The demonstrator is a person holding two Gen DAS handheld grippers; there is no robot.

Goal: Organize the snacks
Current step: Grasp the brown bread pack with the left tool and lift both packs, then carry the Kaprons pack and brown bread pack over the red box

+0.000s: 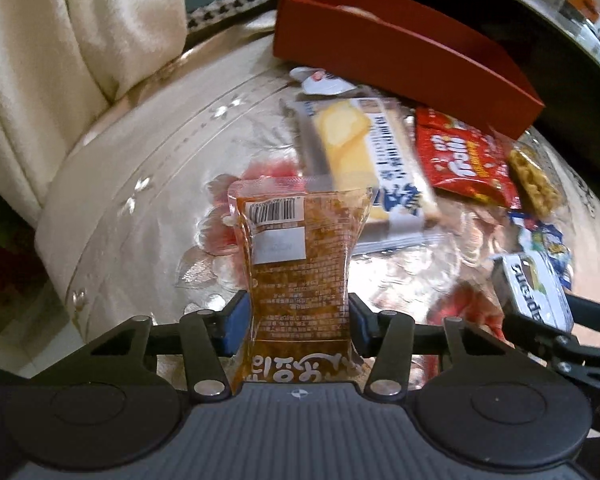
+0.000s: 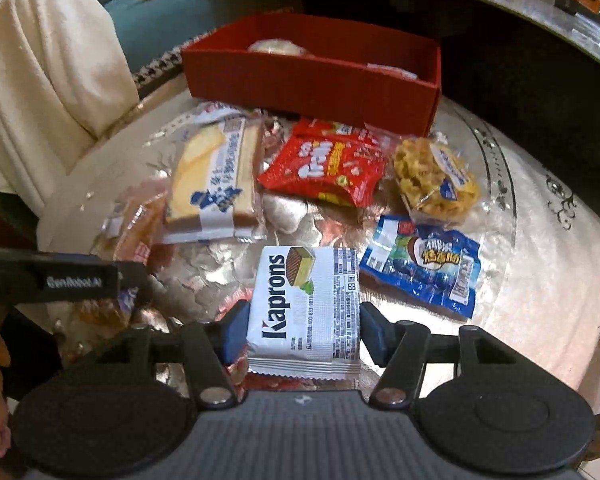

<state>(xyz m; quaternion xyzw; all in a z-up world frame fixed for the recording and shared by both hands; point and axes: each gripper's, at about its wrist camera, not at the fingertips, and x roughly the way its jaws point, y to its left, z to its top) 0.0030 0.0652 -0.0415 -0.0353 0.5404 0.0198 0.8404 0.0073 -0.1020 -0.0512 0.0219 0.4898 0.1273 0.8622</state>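
- Left gripper clamped on an orange pouch, blue pads pinching it from both sides, pouch waisted in at the squeeze.
- Pouch held up off the table, barcode end pointing away, white lettering at the near end.
- Right gripper squeezing a white Kaprons wafer pack, pads tight against both long edges, crimped end toward the camera.
- Can't really tell whether the wafer pack is lifted or grazing the table.
- Same wafer pack also peeking in at the right edge of the left view, in the other gripper's fingers.
- Red box at the far side of the table, open top, a couple of pale wrapped things inside, too blurry to name.
- Just in front of the box: cake slice pack on the left, red snack bag in the middle, clear bag of yellow crunchy bits on the right.
- Blue packet lying below the crunchy bag, just beside the wafer pack.
- Small white packet right up against the box's front wall in the left view.
- Cream blanket draped at the left, next to the table edge.
- Shiny floral cloth covering the table, lots of glare.
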